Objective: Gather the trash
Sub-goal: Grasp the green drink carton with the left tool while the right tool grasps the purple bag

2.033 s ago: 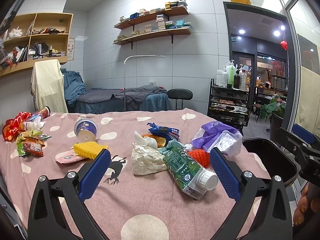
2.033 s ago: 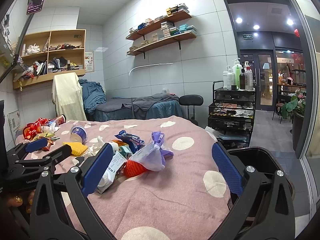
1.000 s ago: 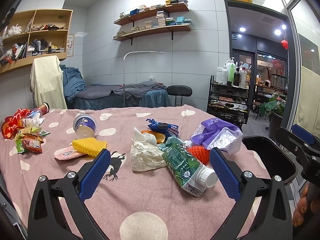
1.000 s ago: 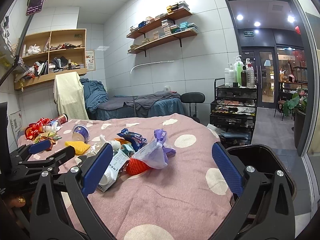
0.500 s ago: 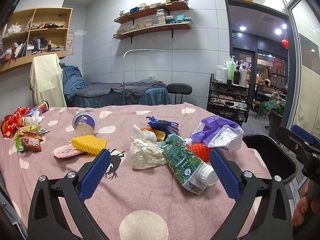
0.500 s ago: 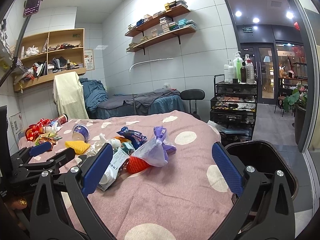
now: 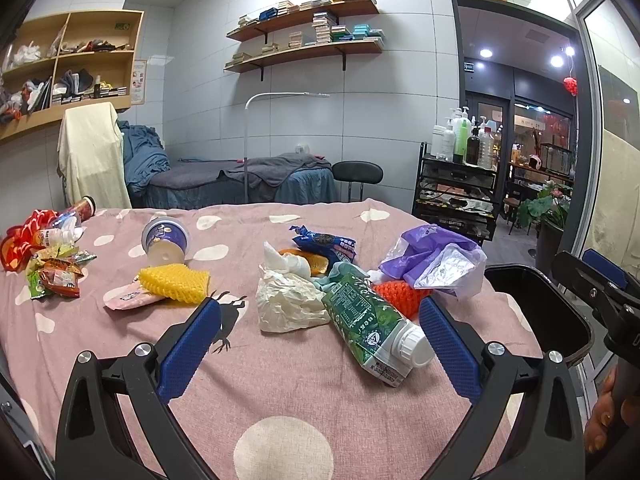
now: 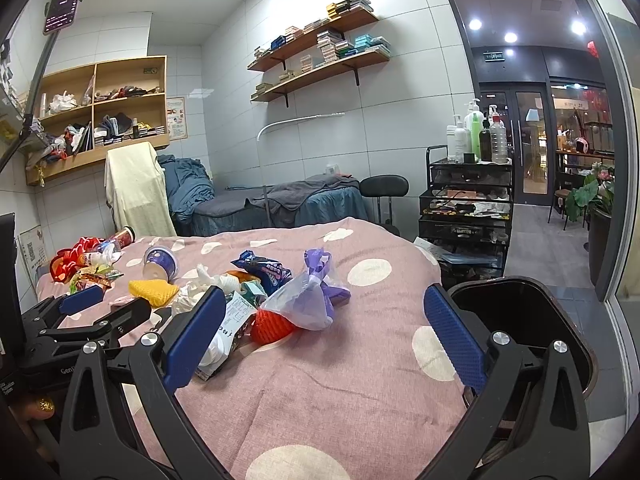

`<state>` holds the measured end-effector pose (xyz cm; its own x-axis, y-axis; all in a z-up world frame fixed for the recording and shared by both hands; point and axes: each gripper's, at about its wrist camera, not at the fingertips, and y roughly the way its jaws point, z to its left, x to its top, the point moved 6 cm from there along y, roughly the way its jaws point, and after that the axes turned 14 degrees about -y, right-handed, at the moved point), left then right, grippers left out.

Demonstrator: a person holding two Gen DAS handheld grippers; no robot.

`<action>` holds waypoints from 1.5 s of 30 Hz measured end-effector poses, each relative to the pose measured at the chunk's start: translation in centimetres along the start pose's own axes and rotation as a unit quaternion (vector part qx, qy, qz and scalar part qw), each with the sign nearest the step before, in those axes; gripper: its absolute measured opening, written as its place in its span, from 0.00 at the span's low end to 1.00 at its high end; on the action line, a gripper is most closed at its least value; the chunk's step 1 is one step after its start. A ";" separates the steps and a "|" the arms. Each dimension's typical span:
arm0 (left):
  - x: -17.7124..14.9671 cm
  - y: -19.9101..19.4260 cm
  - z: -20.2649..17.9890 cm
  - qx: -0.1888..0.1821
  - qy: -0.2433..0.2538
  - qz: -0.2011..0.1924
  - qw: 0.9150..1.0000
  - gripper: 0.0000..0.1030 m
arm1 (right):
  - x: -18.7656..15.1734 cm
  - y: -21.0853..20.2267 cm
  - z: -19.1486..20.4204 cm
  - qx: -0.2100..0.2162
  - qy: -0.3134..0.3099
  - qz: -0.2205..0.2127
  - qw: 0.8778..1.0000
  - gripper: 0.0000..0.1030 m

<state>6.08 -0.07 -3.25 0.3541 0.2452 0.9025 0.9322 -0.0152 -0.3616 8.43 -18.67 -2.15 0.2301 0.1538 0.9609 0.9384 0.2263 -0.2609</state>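
Crumpled tissue (image 7: 290,300) beside boxy green carton (image 7: 366,320) on pink cloth (image 7: 280,384)

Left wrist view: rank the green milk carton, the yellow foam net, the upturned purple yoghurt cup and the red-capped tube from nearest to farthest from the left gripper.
1. Green milk carton: on its side just ahead of the open left gripper, toward its right finger.
2. Yellow foam net: ahead, to the left.
3. Upturned purple yoghurt cup: behind the net.
4. Red-capped tube: far left edge of the pink cloth.
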 end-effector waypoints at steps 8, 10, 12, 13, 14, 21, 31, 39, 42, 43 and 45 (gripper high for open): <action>-0.6 1.0 0.2 -0.003 -0.006 0.037 0.999 0.95 | -0.2 0.4 0.1 0.003 -0.008 0.011 1.000 0.95; -0.8 1.8 0.3 -0.008 -0.015 0.064 0.998 0.95 | -0.5 1.0 0.2 0.002 -0.019 0.028 0.999 0.95; -0.8 2.4 0.4 -0.016 -0.022 0.085 0.996 0.95 | -0.6 1.5 0.2 0.004 -0.024 0.042 0.999 0.95; -0.6 2.8 0.3 -0.023 -0.025 0.098 0.995 0.95 | -0.7 1.8 0.2 0.007 -0.025 0.050 0.998 0.95; -0.5 3.2 0.2 -0.030 -0.028 0.111 0.993 0.94 | -0.8 2.1 0.2 0.008 -0.028 0.057 0.998 0.95; -0.8 7.3 -1.3 -0.058 -0.033 0.208 0.976 0.82 | -0.8 4.3 0.6 0.010 -0.064 0.091 0.994 0.95; -2.1 11.9 -1.3 -0.090 -0.089 0.336 0.933 0.70 | 0.0 8.8 0.4 0.060 -0.046 0.118 0.990 0.95; -3.4 13.2 -1.2 -0.108 -0.118 0.380 0.911 0.64 | -0.5 13.8 1.1 0.090 -0.014 0.177 0.980 0.71; -3.4 12.8 -1.2 -0.113 -0.115 0.374 0.913 0.63 | -1.7 14.8 1.4 0.112 0.004 0.202 0.973 0.44; -3.5 12.5 -1.1 -0.114 -0.113 0.372 0.914 0.62 | -1.9 14.9 1.5 0.121 0.015 0.203 0.972 0.38; -3.5 12.1 -1.0 -0.117 -0.111 0.367 0.916 0.60 | -2.0 14.8 1.5 0.125 0.023 0.200 0.971 0.30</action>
<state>16.24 -2.07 -10.55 0.8925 0.2758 0.3570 0.4484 -0.4558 -0.7689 21.50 -14.21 -8.08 0.5810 0.2352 0.7792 0.6805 0.3849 -0.6235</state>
